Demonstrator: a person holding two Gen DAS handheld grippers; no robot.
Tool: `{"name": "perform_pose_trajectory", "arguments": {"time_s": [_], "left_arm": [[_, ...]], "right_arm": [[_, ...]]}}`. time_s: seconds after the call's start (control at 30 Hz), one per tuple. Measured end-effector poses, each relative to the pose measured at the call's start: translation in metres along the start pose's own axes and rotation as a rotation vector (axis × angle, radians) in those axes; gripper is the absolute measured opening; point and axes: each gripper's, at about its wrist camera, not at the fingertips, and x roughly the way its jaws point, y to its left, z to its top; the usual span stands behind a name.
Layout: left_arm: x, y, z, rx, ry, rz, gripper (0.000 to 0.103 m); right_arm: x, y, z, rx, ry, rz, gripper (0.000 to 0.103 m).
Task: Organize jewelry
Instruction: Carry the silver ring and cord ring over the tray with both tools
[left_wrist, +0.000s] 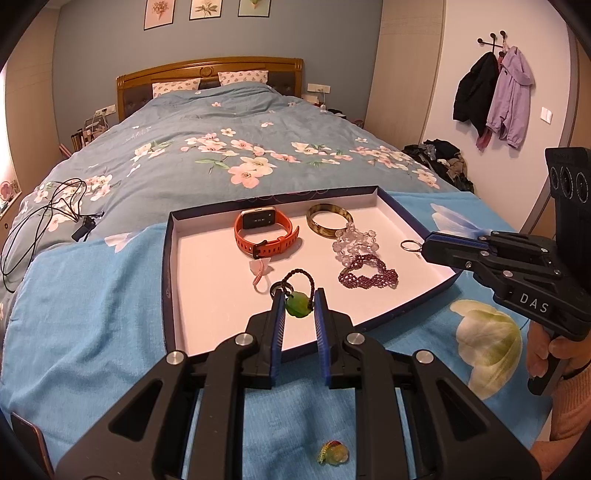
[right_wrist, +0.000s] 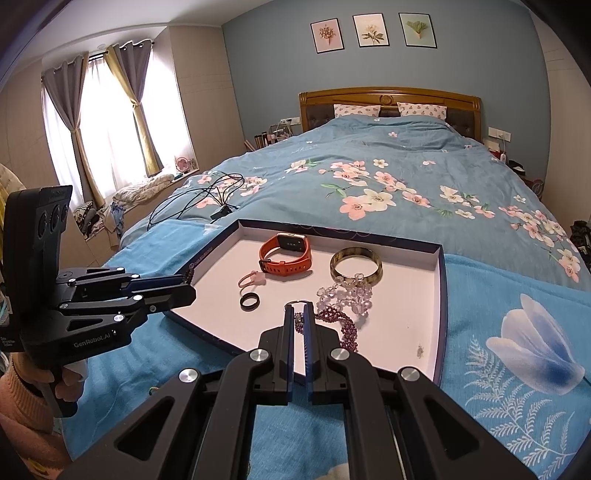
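Observation:
A shallow white tray with a dark blue rim (left_wrist: 207, 266) (right_wrist: 441, 295) lies on the bed. It holds an orange smartwatch (left_wrist: 264, 230) (right_wrist: 286, 253), a brown bangle (left_wrist: 328, 219) (right_wrist: 355, 263), a clear bead bracelet (left_wrist: 351, 240) (right_wrist: 347, 293), a purple bead bracelet (left_wrist: 367, 275) (right_wrist: 341, 325), a pink ring (left_wrist: 259, 271) (right_wrist: 251, 278) and a black ring (right_wrist: 249, 301). My left gripper (left_wrist: 299, 301) is shut on a green pendant (left_wrist: 298, 304) with a dark braided loop, over the tray's near side. My right gripper (right_wrist: 300, 314) is shut on a thin silver ring (left_wrist: 409, 245) (right_wrist: 297, 302) over the tray's right side.
A small yellow-green charm (left_wrist: 333, 452) lies on the light blue flowered towel (left_wrist: 92, 314) under my left gripper. Black cables (left_wrist: 44, 214) (right_wrist: 207, 199) lie on the flowered duvet to the left. The headboard and pillows are far behind.

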Motion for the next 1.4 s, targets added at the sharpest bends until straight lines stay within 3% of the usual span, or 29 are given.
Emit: {"name": "perform_pose_trajectory", "arguments": {"time_s": [1.4], "left_arm": [[0.059, 0.002, 0.002, -0.019, 0.11, 0.02, 0.016]], "right_arm": [[0.053, -0.014, 0.0, -0.007, 0.116, -0.041, 0.003]]}}
